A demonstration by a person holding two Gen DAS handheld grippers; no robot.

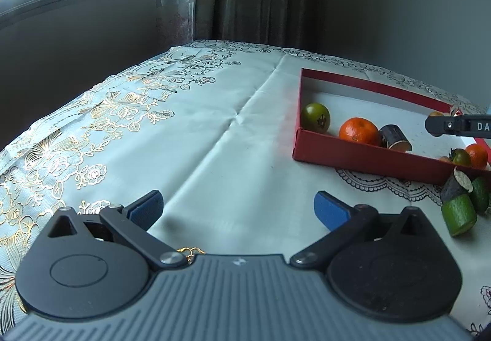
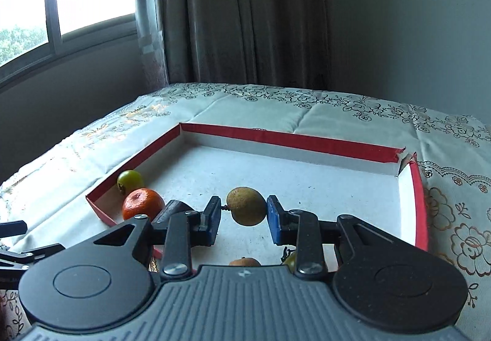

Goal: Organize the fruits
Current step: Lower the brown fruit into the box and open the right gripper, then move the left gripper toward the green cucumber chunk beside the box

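My right gripper (image 2: 244, 204) is shut on a small brownish-yellow round fruit (image 2: 247, 206), its blue pads pressing both sides, over the white floor of the red-walled box (image 2: 291, 138). A green fruit (image 2: 130, 180) and an orange (image 2: 142, 203) lie in the box's near left corner. In the left wrist view the same box (image 1: 353, 154) holds the green fruit (image 1: 315, 117), the orange (image 1: 358, 130) and a dark cut piece (image 1: 394, 137). My left gripper (image 1: 237, 206) stands open over bare tablecloth left of the box, with nothing between its fingers.
Outside the box's near wall lie a cut green piece (image 1: 458, 215), a dark piece (image 1: 454, 186) and another green fruit (image 1: 480, 195). More fruit sits in the box's right end (image 1: 472, 155). A window, curtain and wall stand behind the cloth-covered table (image 1: 214, 126).
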